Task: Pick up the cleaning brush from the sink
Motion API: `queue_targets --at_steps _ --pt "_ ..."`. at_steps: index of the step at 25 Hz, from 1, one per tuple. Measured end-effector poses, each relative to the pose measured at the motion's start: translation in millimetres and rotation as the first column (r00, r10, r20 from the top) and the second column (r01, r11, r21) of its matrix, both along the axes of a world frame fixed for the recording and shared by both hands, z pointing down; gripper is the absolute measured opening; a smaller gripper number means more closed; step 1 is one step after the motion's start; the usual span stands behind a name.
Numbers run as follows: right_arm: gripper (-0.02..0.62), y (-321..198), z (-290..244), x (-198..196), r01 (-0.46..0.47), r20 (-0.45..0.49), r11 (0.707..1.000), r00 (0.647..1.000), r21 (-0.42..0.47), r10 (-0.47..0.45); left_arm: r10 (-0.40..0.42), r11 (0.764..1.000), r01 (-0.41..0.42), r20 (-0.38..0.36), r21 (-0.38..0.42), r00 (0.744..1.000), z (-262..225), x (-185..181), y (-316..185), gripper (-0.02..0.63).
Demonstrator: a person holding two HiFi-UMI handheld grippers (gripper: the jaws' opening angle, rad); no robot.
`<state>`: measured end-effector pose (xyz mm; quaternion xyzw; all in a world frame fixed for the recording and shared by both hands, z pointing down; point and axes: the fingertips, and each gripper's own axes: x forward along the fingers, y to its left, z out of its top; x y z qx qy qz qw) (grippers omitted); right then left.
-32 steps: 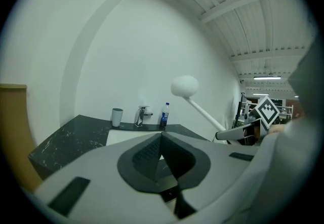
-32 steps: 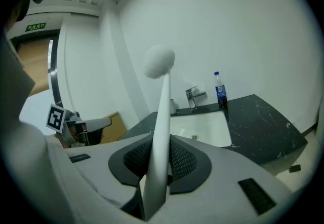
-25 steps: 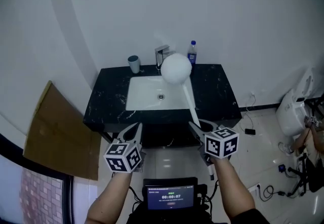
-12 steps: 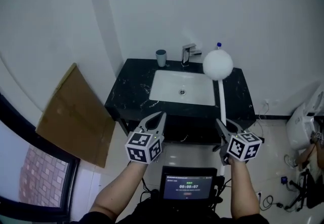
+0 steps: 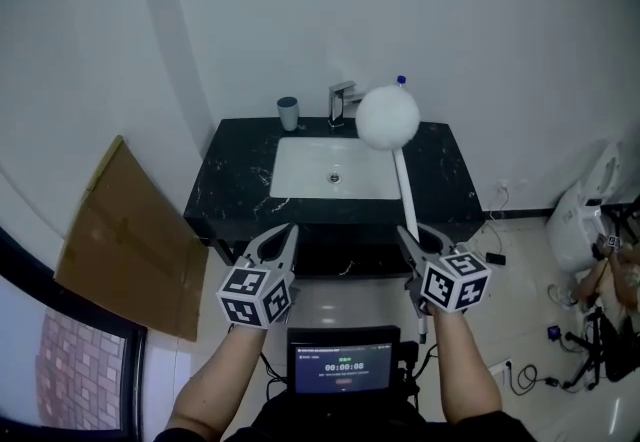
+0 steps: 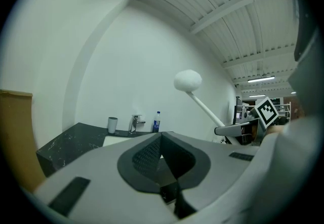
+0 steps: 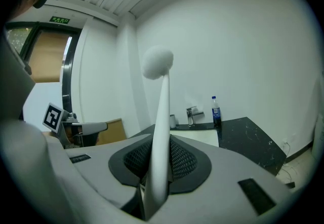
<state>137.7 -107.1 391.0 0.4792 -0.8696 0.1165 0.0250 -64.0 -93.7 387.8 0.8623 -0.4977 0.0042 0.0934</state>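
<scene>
Cleaning brush (image 5: 388, 117) aloft, black marble counter (image 5: 240, 185), white wall (image 5: 450, 10)

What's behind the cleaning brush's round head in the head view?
Only the cap of a blue-labelled plastic bottle shows above the white cleaning brush's round head; its body is covered.

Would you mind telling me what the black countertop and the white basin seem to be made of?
The black countertop looks like polished marble or similar stone: white veins, slight sheen. The white rectangular basin is probably glazed ceramic: smooth, uniformly white.
</scene>
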Motion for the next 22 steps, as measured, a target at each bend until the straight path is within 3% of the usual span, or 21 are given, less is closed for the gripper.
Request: queue_targets --at_steps 8,22 --pt "0.058 3.4 0.7 1.9 -0.014 0.006 1.000 1.000 -0.003 0.014 -0.056 0.998 0.056 0.002 -0.030 0.998 9.3 -5.1 3.7 0.000" --pt "0.058 5.5 1.1 0.2 -0.023 0.001 1.000 1.000 0.002 0.023 -0.063 0.998 0.062 -0.012 -0.026 0.998 9.4 -12.0 6.1 0.000"
